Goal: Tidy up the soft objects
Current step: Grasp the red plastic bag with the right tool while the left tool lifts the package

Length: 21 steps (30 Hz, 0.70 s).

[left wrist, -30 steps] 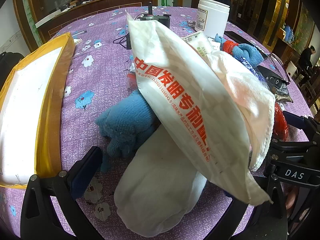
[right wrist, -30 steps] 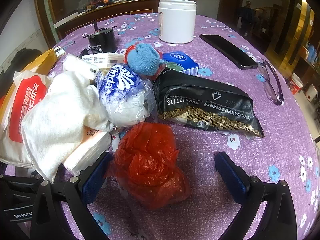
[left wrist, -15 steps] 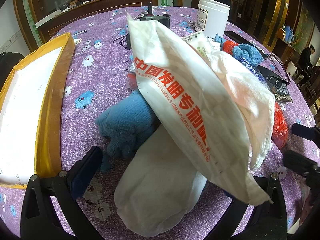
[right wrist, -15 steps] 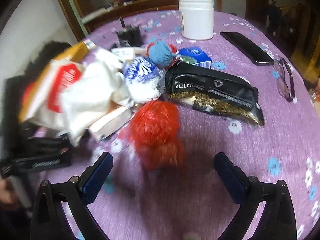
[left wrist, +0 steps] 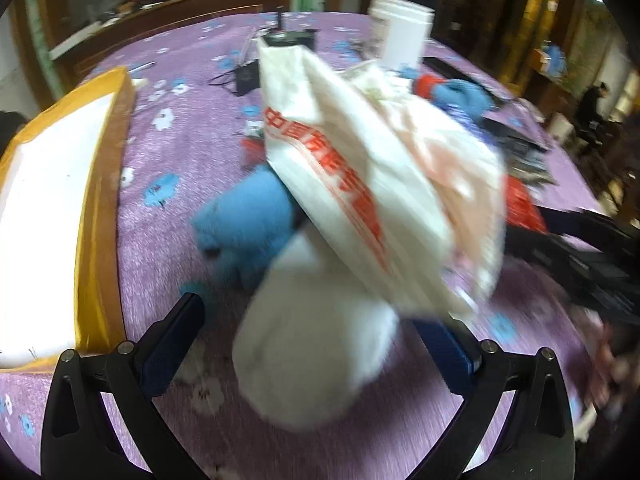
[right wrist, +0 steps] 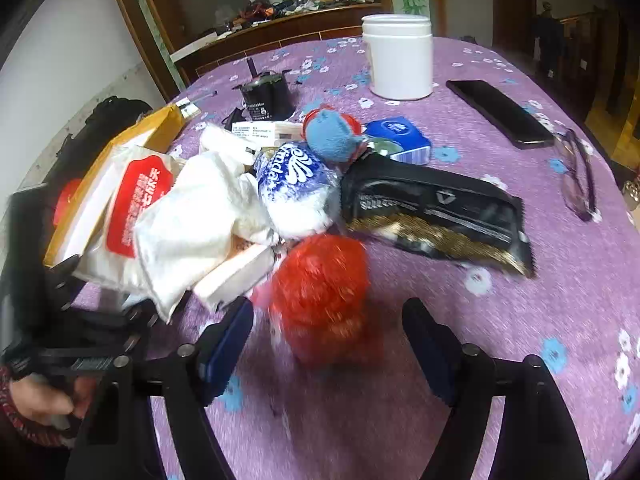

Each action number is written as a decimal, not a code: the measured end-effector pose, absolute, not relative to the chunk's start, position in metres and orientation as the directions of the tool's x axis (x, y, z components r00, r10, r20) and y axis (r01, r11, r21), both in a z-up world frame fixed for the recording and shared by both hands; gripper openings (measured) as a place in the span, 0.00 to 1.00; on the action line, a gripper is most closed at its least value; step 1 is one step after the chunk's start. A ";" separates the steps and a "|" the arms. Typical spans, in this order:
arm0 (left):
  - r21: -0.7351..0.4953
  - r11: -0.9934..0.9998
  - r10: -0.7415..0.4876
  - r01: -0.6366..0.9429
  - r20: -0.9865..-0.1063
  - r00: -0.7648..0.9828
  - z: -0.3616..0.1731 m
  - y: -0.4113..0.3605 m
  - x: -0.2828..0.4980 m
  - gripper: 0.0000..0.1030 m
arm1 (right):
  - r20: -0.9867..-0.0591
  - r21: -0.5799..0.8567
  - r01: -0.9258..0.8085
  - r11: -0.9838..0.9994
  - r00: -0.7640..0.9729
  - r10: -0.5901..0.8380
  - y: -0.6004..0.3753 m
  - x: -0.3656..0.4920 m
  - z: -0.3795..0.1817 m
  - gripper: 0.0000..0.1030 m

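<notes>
Since a second ago the right gripper (right wrist: 328, 334) has narrowed around the red plastic bag (right wrist: 320, 296), which earlier sat low against its left finger; its jaws are closing, the bag lies between them, and neither pad visibly presses it yet.

At far left a yellow-edged tray (left wrist: 100, 216) lies on the table. The left gripper (left wrist: 316, 344) stands open, with a white cloth bundle (left wrist: 312, 352) lying between its fingers, not visibly pinched. A blue knitted glove (left wrist: 248, 224) lies just behind that, under a white bag with red Chinese lettering (left wrist: 344, 184).

Right of this heap, touching the red bag's far side, sits a blue-and-white tissue pack (right wrist: 296, 188) marked "inda". Next comes a black packet (right wrist: 432, 208) with gold trim; its print is blurred. Farther back stand a white jar (right wrist: 400, 56) and, to the right, a dark phone (right wrist: 500, 112) and glasses (right wrist: 578, 172).

Everything rests on a purple flowered tablecloth (right wrist: 560, 280), with a cluttered wooden sideboard (right wrist: 280, 28) behind.
</notes>
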<state>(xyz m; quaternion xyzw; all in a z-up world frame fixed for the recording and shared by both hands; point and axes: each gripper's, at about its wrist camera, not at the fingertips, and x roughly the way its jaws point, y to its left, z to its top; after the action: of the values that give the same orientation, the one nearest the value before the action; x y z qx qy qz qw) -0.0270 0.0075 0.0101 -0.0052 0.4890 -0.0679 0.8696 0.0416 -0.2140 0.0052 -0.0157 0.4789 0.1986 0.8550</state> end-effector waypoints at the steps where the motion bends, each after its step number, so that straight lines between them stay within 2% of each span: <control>1: -0.090 0.986 -0.151 0.143 -0.849 0.506 0.012 0.009 -0.029 1.00 | -0.830 0.150 -0.353 0.923 0.463 0.312 -0.212 0.042 0.003 0.41; 2: -0.113 0.979 -0.185 0.172 -0.846 0.499 0.013 0.014 -0.034 1.00 | -0.824 0.128 -0.353 0.927 0.482 0.297 -0.212 0.040 0.005 0.36; 7: -0.202 0.961 -0.271 0.188 -0.809 0.522 0.029 0.036 -0.047 0.93 | -0.751 0.214 -0.353 0.911 0.537 0.384 -0.229 0.025 0.016 0.36; 13: -0.231 0.955 -0.296 0.186 -0.757 0.582 0.053 0.040 -0.036 0.92 | -0.685 0.279 -0.380 0.882 0.565 0.460 -0.238 0.010 0.023 0.36; 14: -0.242 0.952 -0.307 0.188 -0.751 0.584 0.055 0.039 -0.031 0.82 | -0.682 0.283 -0.384 0.879 0.564 0.466 -0.237 0.010 0.023 0.36; 15: -0.252 0.949 -0.316 0.191 -0.750 0.581 0.058 0.035 -0.030 0.65 | -0.683 0.285 -0.385 0.878 0.561 0.468 -0.235 0.010 0.021 0.36; 16: -0.265 0.945 -0.328 0.195 -0.754 0.569 0.057 0.033 -0.026 0.56 | -0.683 0.286 -0.382 0.879 0.562 0.466 -0.235 0.011 0.021 0.36; 17: -0.285 0.938 -0.347 0.198 -0.757 0.554 0.055 0.030 -0.020 0.51 | -0.676 0.290 -0.380 0.878 0.568 0.469 -0.236 0.011 0.022 0.36; 21: -0.343 0.925 -0.375 0.160 -0.765 0.525 0.052 0.026 -0.008 0.50 | -0.664 0.312 -0.375 0.873 0.571 0.483 -0.241 0.010 0.022 0.36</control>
<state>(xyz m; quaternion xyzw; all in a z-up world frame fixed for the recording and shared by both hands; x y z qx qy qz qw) -0.0076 0.0259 0.0521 -0.1159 0.4625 -0.1544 0.8654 0.0101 -0.2405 0.0219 0.0684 0.3946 0.2426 0.8836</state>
